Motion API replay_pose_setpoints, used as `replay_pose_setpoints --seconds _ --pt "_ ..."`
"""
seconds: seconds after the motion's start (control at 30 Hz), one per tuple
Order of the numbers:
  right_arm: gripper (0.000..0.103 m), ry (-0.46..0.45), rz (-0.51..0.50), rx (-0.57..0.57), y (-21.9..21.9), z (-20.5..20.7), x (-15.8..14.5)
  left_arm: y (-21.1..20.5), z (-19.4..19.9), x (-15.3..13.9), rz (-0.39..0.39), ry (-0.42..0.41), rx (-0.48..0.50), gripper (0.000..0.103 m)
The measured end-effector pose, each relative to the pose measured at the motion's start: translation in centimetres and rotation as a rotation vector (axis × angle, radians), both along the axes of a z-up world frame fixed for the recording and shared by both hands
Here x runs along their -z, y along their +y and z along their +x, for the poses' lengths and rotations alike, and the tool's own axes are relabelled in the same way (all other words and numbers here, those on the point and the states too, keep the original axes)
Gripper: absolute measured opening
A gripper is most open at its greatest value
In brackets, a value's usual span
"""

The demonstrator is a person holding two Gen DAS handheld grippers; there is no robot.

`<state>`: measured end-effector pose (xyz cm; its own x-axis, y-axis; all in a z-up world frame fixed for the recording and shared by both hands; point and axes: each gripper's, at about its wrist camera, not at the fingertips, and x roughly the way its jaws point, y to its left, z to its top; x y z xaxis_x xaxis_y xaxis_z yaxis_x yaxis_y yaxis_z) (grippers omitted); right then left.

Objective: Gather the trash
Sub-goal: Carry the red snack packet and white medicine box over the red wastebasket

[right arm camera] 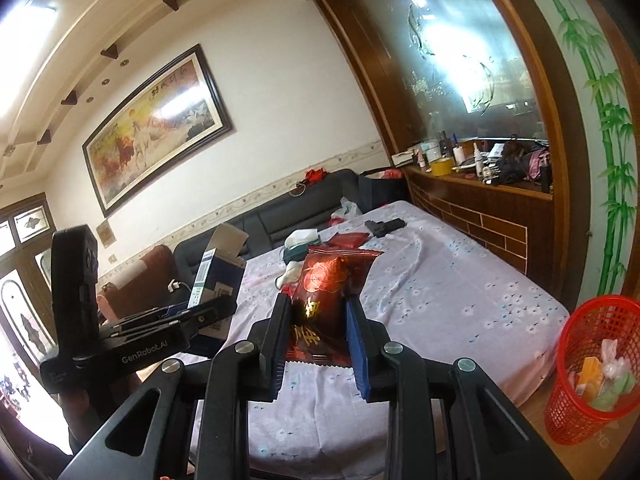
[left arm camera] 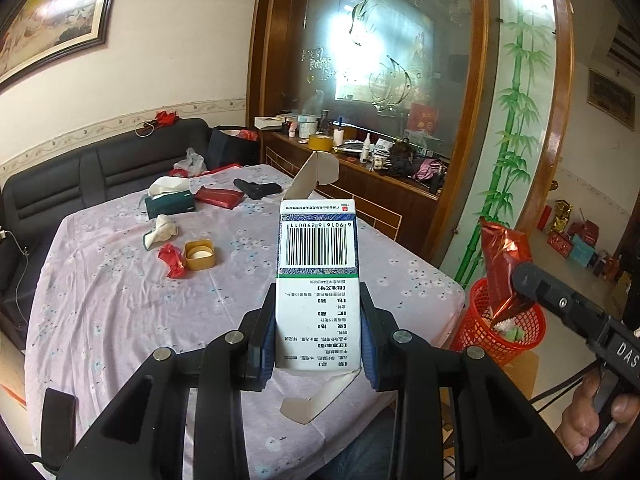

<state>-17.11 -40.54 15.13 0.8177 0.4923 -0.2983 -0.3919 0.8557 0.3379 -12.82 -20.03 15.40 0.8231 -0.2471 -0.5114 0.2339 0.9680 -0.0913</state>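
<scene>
My left gripper is shut on a white and blue carton with a barcode, its end flaps hanging open, held above the table. My right gripper is shut on a dark red snack wrapper. In the left wrist view that red wrapper hangs over the red mesh bin beside the table's right corner. The right wrist view shows the red mesh bin at lower right with several pieces of trash inside, and the carton at the left in the other gripper.
The table has a lilac flowered cloth. On it lie a crumpled red wrapper, a yellow lid, a white tissue, a green tissue box, a red packet and a black object. A dark sofa stands behind, a cluttered wooden sideboard to the right.
</scene>
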Motion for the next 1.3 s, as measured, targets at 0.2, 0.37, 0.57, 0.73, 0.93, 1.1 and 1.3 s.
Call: replay_pose_setpoints --seconds 0.2,0.37,0.57,0.73,0.93,1.1,1.3 --pt "0.029 -0.022 0.000 0.051 -1.5 -0.9 -0.7 -0.8 -0.3 -0.4 -0.008 -0.009 0.039 0.033" --pt "0.029 -0.038 0.001 0.122 -3.4 -2.0 -1.2 -2.4 0.2 -0.6 -0.025 0.000 0.111 0.033" --pt "0.029 -0.055 0.014 0.224 -6.2 -3.5 -1.7 -5.3 0.9 -1.0 -0.035 0.009 0.203 0.033" --pt "0.029 -0.054 0.033 0.308 -9.2 -4.2 -1.5 -8.7 1.7 -1.3 -0.036 0.008 0.280 0.033" --pt "0.029 -0.052 0.052 0.397 -12.8 -5.0 -1.5 -12.8 2.7 -1.2 -0.038 0.027 0.369 0.033" --pt "0.029 -0.048 0.065 0.462 -15.8 -5.3 -1.4 -15.9 3.4 -1.0 -0.031 0.046 0.436 0.033" --pt "0.029 -0.027 0.084 0.520 -18.4 -5.0 -0.6 -19.5 4.7 0.2 -0.032 0.086 0.526 0.033"
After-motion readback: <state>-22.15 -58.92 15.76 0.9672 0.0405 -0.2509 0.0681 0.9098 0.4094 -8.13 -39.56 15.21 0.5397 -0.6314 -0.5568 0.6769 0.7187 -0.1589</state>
